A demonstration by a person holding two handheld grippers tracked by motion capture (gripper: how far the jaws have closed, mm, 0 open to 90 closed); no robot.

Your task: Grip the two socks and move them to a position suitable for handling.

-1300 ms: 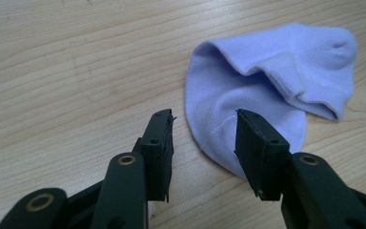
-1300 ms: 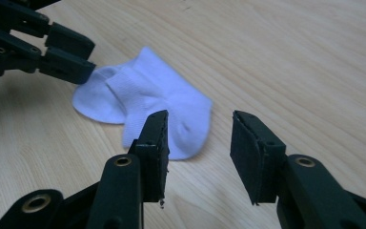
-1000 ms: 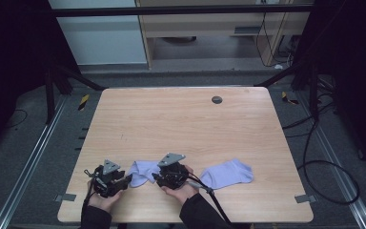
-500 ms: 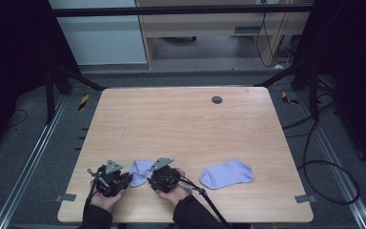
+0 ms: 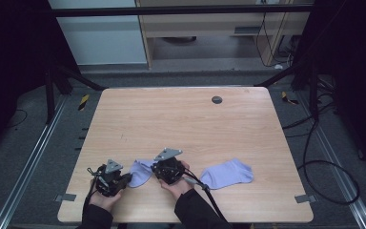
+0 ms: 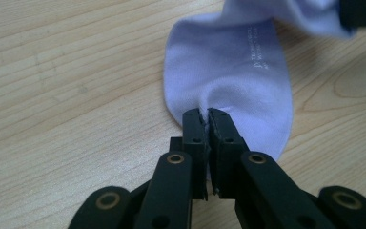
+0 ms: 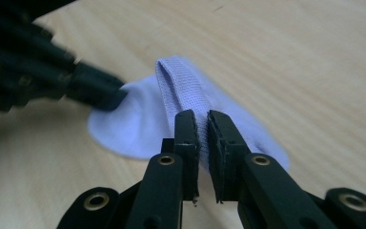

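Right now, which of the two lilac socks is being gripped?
The left sock, near the table's front edge: the left gripper and right gripper have just closed on it. The right sock lies flat, untouched.

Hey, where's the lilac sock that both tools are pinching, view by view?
High view: the pinched sock lies near the table's front edge, between the left tool and the right tool.
Left gripper view: upper centre, its edge clamped.
Right gripper view: centre, ribbed cuff clamped.
Shared landmark: the wooden table.
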